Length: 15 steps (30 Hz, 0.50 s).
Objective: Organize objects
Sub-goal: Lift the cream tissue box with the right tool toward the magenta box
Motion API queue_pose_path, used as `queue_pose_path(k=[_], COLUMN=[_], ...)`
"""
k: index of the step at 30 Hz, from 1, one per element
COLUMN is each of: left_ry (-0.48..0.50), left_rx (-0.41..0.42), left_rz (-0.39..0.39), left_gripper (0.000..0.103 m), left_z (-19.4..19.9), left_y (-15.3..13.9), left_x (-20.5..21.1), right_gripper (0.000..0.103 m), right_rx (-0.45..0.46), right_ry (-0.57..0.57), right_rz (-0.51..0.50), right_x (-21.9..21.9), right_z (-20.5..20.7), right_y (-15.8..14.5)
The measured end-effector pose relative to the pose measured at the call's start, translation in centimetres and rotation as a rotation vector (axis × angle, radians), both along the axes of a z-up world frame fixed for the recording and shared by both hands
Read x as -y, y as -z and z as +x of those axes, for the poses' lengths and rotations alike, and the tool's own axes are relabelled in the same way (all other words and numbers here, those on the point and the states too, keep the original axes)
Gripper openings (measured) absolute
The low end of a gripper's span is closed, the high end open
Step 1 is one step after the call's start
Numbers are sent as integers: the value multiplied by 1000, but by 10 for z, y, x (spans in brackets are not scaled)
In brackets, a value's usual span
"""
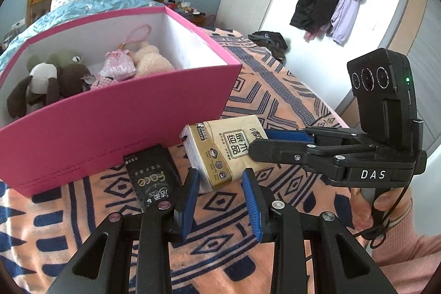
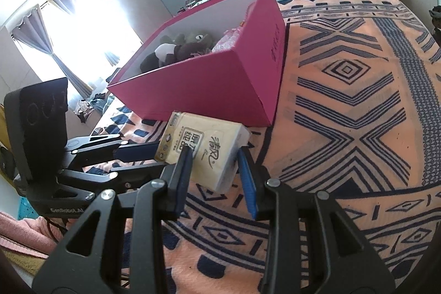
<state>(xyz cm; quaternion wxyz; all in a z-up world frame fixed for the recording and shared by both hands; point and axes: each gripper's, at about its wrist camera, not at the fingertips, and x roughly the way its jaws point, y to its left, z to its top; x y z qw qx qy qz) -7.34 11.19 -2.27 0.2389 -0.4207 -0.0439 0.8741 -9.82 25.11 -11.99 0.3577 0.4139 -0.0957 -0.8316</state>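
- Tissue pack (image 2: 209, 139) is just in front of pink box (image 1: 118, 123), near side; right gripper (image 2: 215, 156) and left gripper (image 1: 220, 174) both pinch it by tips only, so it could slip.
- Black pkt (image 1: 154, 172) by left finger may snag.
- Box wall is close and pack may clip it.

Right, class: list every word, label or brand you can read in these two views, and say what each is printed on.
"DAS": right gripper.
"GenRobot.AI": left gripper.
"Face": black packet, seen upside down.
"原木纯品" and "清风": tissue pack.
Small print on the pink box wall and the packs' finer print: too small or blurred to read.
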Motion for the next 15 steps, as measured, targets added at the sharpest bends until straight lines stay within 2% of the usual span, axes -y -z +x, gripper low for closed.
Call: queue_pose_path(k=[15], left_ry=[-8], left_rx=[-65], left_rz=[8], left_gripper=[32], left_z=[13], left_y=[-21], left_x=[6], right_gripper=[38], right_rx=[-71], right_ry=[-24], right_rz=[3], right_x=[7], right_z=[14], right_y=[-23])
